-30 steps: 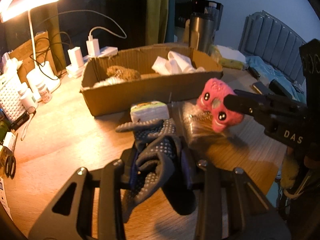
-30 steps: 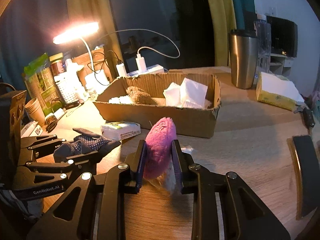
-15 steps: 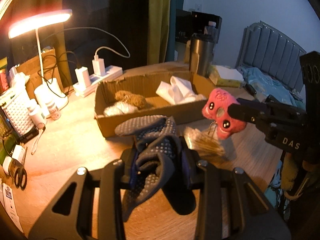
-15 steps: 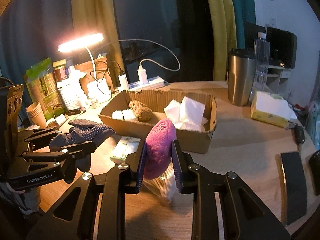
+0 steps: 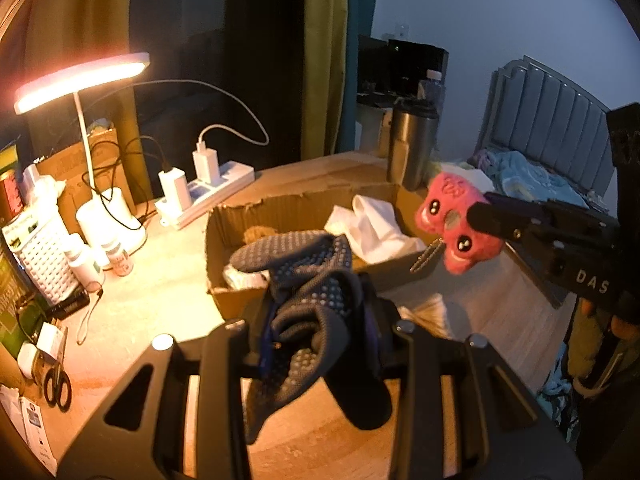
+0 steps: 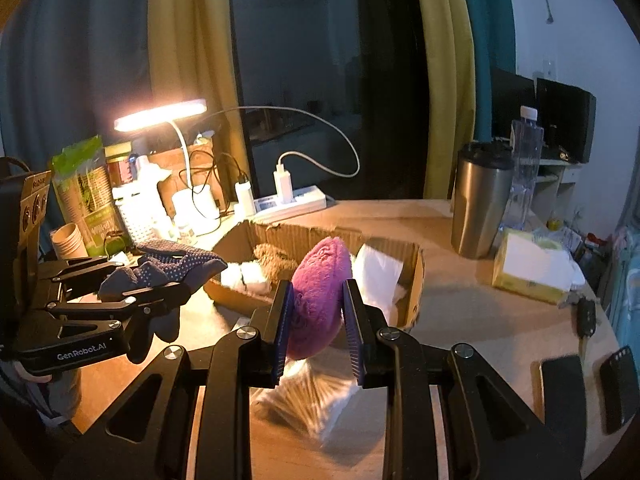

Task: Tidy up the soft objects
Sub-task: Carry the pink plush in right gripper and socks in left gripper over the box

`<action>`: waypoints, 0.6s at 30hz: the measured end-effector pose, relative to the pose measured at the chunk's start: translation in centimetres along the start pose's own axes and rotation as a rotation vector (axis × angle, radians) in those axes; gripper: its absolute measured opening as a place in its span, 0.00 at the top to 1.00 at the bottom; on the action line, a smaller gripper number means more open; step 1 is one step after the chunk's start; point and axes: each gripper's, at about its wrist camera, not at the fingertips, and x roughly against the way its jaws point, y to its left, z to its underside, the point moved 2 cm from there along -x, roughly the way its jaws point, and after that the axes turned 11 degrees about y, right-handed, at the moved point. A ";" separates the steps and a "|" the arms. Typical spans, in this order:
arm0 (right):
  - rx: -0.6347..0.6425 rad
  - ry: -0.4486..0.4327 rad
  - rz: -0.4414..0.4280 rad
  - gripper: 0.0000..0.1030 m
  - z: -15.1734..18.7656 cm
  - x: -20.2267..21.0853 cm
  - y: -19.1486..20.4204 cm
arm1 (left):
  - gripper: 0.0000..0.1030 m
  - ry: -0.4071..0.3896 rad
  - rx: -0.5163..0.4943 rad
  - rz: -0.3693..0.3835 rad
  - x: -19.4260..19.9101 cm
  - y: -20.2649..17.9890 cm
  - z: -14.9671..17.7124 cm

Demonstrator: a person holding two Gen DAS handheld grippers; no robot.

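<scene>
Lifted clear of the table (image 5: 140, 312) and carried toward the cardboard box (image 5: 304, 208), dotted glove (image 5: 308, 292) pinched in left gripper (image 5: 316, 328), pink plush (image 6: 320, 296) in right gripper (image 6: 318, 332), ready for dropping in.

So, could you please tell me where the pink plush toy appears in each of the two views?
Left wrist view: pink plush toy at right of centre, face showing, clamped by the right hand-held gripper.
Right wrist view: lower centre, seen from behind.
Shared landmark: the cardboard box just beyond it.
</scene>
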 end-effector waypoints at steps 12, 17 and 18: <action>0.007 -0.020 -0.006 0.74 -2.0 -0.4 -1.4 | 0.65 -0.025 0.036 -0.039 -1.1 1.3 -2.8; -0.003 -0.020 -0.007 0.74 -2.3 -0.7 -2.2 | 0.65 -0.033 0.032 -0.038 -1.6 1.0 -3.7; -0.004 -0.020 -0.007 0.74 -2.4 -0.8 -2.4 | 0.65 -0.033 0.032 -0.037 -1.9 0.9 -3.9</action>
